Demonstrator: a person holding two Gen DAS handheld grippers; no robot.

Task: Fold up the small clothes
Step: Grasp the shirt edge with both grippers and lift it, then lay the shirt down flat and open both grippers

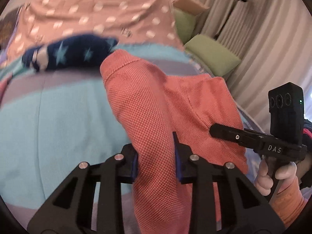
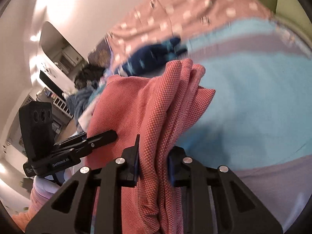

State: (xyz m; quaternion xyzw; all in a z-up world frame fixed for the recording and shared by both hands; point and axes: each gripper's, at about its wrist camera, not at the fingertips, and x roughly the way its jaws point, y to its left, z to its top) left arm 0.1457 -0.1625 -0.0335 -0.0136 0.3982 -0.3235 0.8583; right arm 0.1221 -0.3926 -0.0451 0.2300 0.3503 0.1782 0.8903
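Observation:
A coral-red mesh garment (image 1: 156, 105) is lifted above a bed with a blue and lilac striped cover (image 1: 58, 117). My left gripper (image 1: 156, 156) is shut on one bunched part of it. My right gripper (image 2: 154, 156) is shut on another bunched part of the same garment (image 2: 156, 101). The right gripper also shows in the left wrist view (image 1: 214, 131), touching the cloth at the right. The left gripper shows in the right wrist view (image 2: 111, 134), at the garment's left side. A navy garment with pale stars (image 1: 70, 52) lies further back on the bed.
A pink quilt with white dots (image 1: 93, 13) lies across the back of the bed. Green pillows (image 1: 212, 56) sit at the right by a pale curtain (image 1: 263, 39). More clothes (image 2: 85, 93) are piled at the left in the right wrist view.

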